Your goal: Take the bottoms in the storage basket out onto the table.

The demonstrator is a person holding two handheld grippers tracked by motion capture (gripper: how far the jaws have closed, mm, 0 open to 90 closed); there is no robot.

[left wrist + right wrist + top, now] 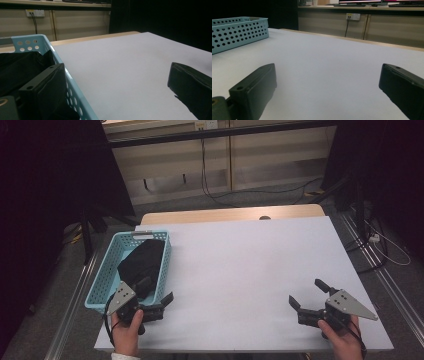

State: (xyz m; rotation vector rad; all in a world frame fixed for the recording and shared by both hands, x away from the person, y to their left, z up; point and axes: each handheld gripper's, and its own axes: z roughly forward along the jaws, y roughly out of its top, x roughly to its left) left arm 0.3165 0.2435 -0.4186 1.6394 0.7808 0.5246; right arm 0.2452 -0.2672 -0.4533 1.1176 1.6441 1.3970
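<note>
Left gripper (159, 296) sits at the basket's (98, 286) near corner, right gripper (308, 294) far right of it; both fingers wide, empty.

This looks like a lab or office workroom: a white-topped table (250, 270) stands on grey carpet, black curtains (45, 180) hang at both sides, beige wall panels carry a power socket (353, 16) with cables (205, 170) trailing down, and monitors (362, 2) sit on a counter behind
</note>
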